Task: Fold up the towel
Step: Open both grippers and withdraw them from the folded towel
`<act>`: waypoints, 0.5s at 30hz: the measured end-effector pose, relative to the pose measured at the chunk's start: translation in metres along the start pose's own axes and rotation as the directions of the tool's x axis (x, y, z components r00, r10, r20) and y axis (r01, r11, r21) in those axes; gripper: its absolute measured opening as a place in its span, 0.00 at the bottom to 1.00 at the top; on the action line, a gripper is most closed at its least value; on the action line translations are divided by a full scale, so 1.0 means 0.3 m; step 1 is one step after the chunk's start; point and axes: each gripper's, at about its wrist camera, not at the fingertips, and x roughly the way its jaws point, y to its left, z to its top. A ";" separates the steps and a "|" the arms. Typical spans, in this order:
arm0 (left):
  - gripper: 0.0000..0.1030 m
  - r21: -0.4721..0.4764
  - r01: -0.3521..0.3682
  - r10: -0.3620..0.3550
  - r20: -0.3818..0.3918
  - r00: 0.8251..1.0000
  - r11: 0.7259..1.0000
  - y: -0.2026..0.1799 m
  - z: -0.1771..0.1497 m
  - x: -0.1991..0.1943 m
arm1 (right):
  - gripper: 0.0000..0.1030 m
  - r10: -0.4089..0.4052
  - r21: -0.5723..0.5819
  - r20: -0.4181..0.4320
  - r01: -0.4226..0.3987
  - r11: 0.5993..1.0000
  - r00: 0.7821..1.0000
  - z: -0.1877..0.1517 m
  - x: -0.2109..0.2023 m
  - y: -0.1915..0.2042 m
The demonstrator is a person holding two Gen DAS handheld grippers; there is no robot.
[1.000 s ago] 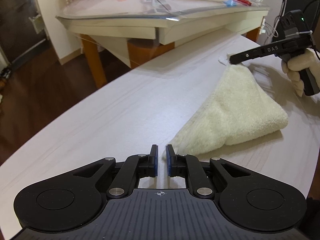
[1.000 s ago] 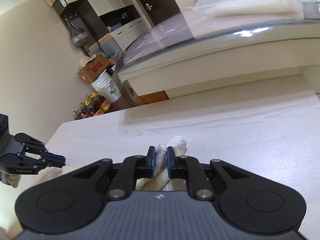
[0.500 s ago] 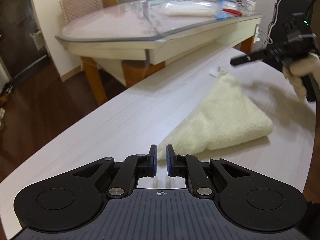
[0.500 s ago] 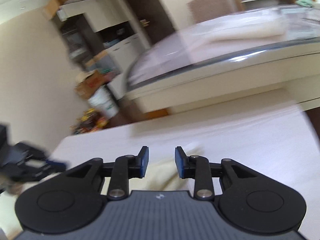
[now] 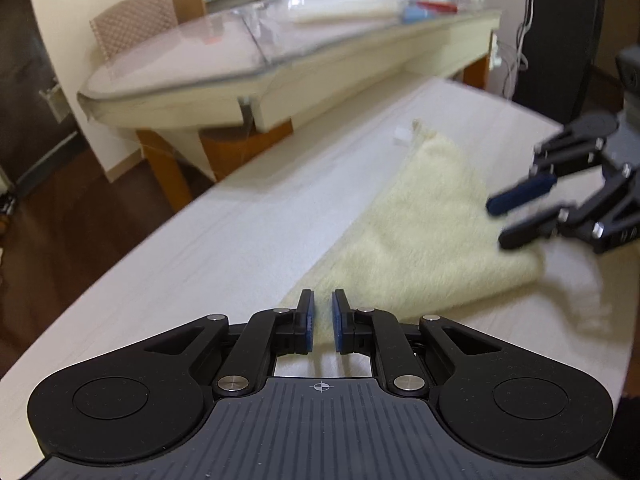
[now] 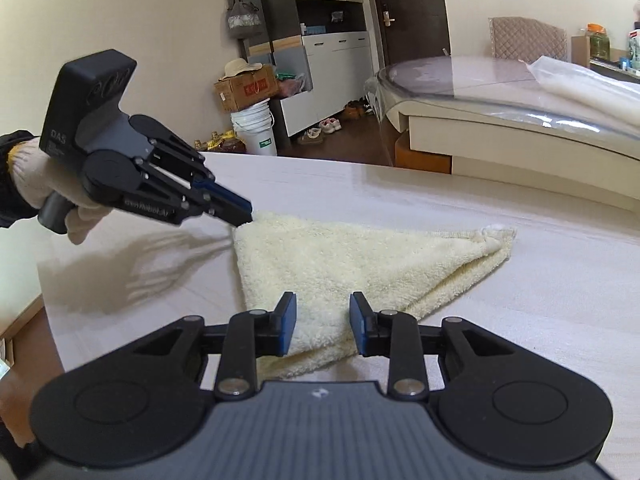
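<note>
A cream towel [image 5: 432, 232] lies folded into a triangle on the pale wooden table [image 5: 224, 240]; it also shows in the right wrist view [image 6: 352, 264]. My left gripper [image 5: 322, 322] is nearly shut and empty, just above the table beside the towel's near corner; in the right wrist view [image 6: 246, 216] its tips hover at the left corner. My right gripper [image 6: 322, 320] is open and empty above the towel's near folded edge; in the left wrist view [image 5: 500, 222] it hangs over the towel's right side.
A glass-topped table [image 5: 256, 60] with a plastic-wrapped bundle [image 6: 592, 92] stands beyond the work table. A chair [image 5: 136, 20] is behind it. A box, bucket [image 6: 260, 130] and shoes sit on the dark floor. The table edge [image 6: 48, 312] is close at left.
My right gripper let go of the towel's far corner, opened, and swung round to the near folded side. The left gripper pulled back slightly from the near corner.
</note>
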 end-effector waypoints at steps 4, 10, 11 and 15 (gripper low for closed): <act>0.11 0.039 0.059 -0.059 -0.002 0.998 0.997 -0.078 0.016 0.027 | 0.37 0.001 -0.012 -0.016 -0.001 1.000 1.000 -0.013 0.015 0.008; 0.13 0.065 0.041 -0.038 -0.043 0.998 0.997 -0.097 -0.024 0.066 | 0.44 -0.029 -0.010 -0.016 0.029 1.000 0.999 -0.024 0.026 0.046; 0.13 0.062 0.034 -0.032 -0.044 0.999 0.997 -0.089 -0.028 0.063 | 0.44 -0.038 -0.008 -0.014 0.038 0.999 0.999 -0.027 0.026 0.055; 0.13 0.058 0.017 -0.014 -0.053 0.998 0.998 -0.059 -0.049 0.052 | 0.50 -0.042 -0.003 -0.009 0.042 0.999 0.999 -0.033 0.036 0.104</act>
